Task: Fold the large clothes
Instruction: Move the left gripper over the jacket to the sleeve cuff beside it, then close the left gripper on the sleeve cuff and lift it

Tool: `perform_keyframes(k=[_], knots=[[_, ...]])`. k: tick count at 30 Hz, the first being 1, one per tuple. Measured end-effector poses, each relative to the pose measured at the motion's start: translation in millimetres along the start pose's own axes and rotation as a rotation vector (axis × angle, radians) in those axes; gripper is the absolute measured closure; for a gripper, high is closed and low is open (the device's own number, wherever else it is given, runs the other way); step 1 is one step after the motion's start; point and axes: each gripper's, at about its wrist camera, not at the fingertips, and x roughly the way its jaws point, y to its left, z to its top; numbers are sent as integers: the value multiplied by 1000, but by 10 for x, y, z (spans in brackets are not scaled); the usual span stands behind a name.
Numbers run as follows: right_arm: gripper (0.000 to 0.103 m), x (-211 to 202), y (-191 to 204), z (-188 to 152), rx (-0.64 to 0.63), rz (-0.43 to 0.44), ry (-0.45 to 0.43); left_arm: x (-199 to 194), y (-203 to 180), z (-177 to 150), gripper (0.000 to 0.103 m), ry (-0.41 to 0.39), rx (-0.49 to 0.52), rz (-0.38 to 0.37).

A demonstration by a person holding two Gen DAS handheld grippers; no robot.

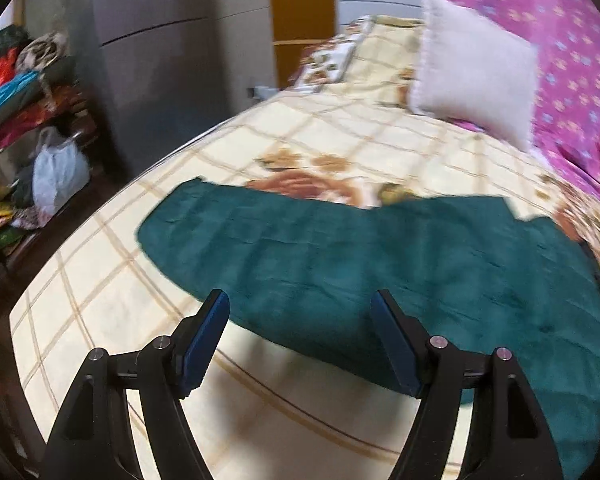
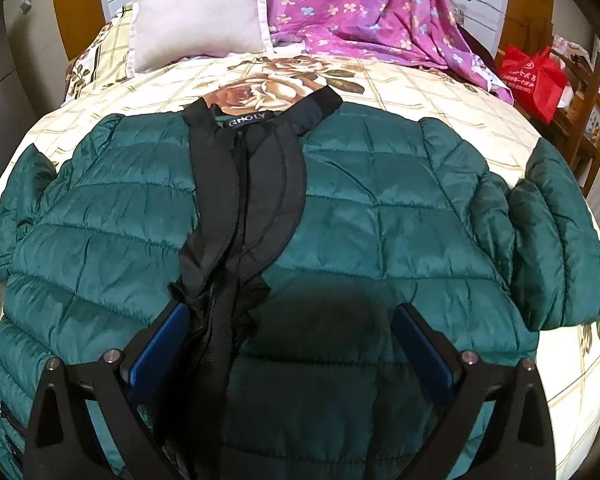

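Both hand-held grippers (image 1: 300, 304) (image 2: 292, 316) gape empty over the green jacket (image 2: 380, 200); only the right view shows its collar (image 2: 260, 112).

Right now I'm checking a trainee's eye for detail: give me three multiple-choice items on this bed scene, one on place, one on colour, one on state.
1. Where is the pillow?
A. beside the purple sheet
B. on the jacket
C. on the floor

2. What colour is the jacket's shell?
A. red
B. green
C. white

3. How is the jacket's front?
A. zipped shut
B. lying open, black lining showing
C. rolled up

Answers: 1 A, the pillow stands next to the sheet at the bed's head; 2 B, the quilted panels are green; 3 B, the lining shows down the middle.
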Motion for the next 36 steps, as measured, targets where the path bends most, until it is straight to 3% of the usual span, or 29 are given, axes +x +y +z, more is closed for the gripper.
perform_keyframes(k=[3,8,16,23,26,27,28,31,36], knots=[[0,-3,8,-2,-6,3,1,259,337,86,57,35,-88,38],[0,24,40,-2,-16,9,12,578,996,167,57,48,-354,41],[0,-5,120,2,-47,14,11,1000,1349,260,57,105,-497,95],[0,-24,119,8,-49,13,14,1159,1362,330,58,106,-514,108],[0,-21,113,11,-48,17,19,1178,1325,338,85,77,-494,84],[0,-21,114,8,-49,14,19,1170,1324,336,100,80,-488,83],[0,-16,114,6,-49,11,19,1155,1317,338,103,80,-487,65],[0,-11,101,3,-51,8,22,973,1237,338,103,52,-476,9],[0,-42,54,-20,-48,2,23,366,847,347,103,-48,-350,-63]])
